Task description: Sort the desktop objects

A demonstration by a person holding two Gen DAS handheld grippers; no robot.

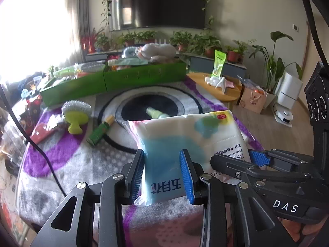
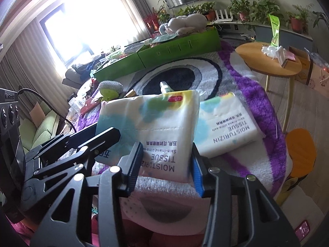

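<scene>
A white and blue tissue pack (image 1: 181, 138) is held up above the patterned rug by both grippers. My left gripper (image 1: 162, 175) is shut on its near left edge. My right gripper (image 2: 166, 162) is shut on the pack's (image 2: 152, 121) other end and also shows at the right of the left wrist view (image 1: 236, 158). A second tissue pack (image 2: 224, 123) lies flat on the rug to the right. A green bottle (image 1: 100, 130), a small spray bottle (image 1: 158, 113) and a yellow-green brush (image 1: 75, 113) lie on the rug beyond.
Two green boxes (image 1: 115, 80) filled with items stand along the rug's far edge. A round wooden side table (image 2: 269, 59) with small items stands at the right. A red packet (image 1: 42, 131) lies at the left. A black cable (image 1: 35, 146) crosses the rug's left side.
</scene>
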